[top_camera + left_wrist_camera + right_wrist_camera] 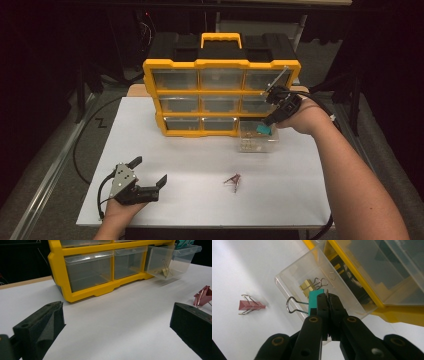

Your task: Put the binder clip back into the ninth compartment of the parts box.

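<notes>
My right gripper (pixel 270 120) is shut on a teal binder clip (pixel 263 130), held just above a clear plastic drawer (pixel 257 142) that stands on the table in front of the yellow organizer (pixel 172 64). In the right gripper view the jaws (pixel 327 298) pinch the teal clip (pixel 313 301) over the drawer (pixel 294 272), where a gold binder clip (pixel 307 286) lies. A pink binder clip (pixel 233 179) lies on the white table. My left gripper (pixel 150 170) rests open near the front left with nothing between its jaws (pixel 117 312); the pink clip (pixel 203 296) sits off to its right.
The organizer (pixel 100 290) stands upright at the back of the white table (pixel 200 155), with several clear drawers in it and a yellow carry handle (pixel 220 39) on top. A black cable (pixel 82 145) loops off the table's left edge.
</notes>
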Available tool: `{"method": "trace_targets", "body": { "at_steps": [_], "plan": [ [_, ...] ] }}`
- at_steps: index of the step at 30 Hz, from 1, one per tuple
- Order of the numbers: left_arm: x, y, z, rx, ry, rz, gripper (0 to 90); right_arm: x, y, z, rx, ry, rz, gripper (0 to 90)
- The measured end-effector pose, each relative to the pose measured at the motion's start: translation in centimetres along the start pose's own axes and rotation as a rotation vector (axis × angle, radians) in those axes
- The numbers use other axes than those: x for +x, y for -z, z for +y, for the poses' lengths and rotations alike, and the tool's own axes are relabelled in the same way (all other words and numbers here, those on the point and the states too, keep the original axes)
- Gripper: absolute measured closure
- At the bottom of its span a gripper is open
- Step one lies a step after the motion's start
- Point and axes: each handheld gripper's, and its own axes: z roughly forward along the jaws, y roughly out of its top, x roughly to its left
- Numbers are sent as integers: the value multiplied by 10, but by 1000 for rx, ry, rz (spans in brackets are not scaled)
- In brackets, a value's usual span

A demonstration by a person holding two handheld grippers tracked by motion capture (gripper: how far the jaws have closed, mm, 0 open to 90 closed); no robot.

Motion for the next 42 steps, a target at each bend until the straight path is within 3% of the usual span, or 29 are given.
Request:
{"method": "trace_targets", "body": {
  "at_steps": [13,20,22,25,42],
  "plan": [
    [0,0,0,-1,-1,-1,3,-7,-16,-4,8,-44,-10,900],
    [0,0,0,1,-3,-1,2,-8,-13,-4,-1,-55,-24,895],
    [0,0,0,1,-4,-1,3,-7,-13,-4,-3,-53,-24,749],
    [0,0,0,2,-5,-1,2,-4,-11,-5,-10,-60,-4,687],
    [-1,-1,0,5,-10,-4,2,13,1,-24,7,-23,28,653]
  ]
}}
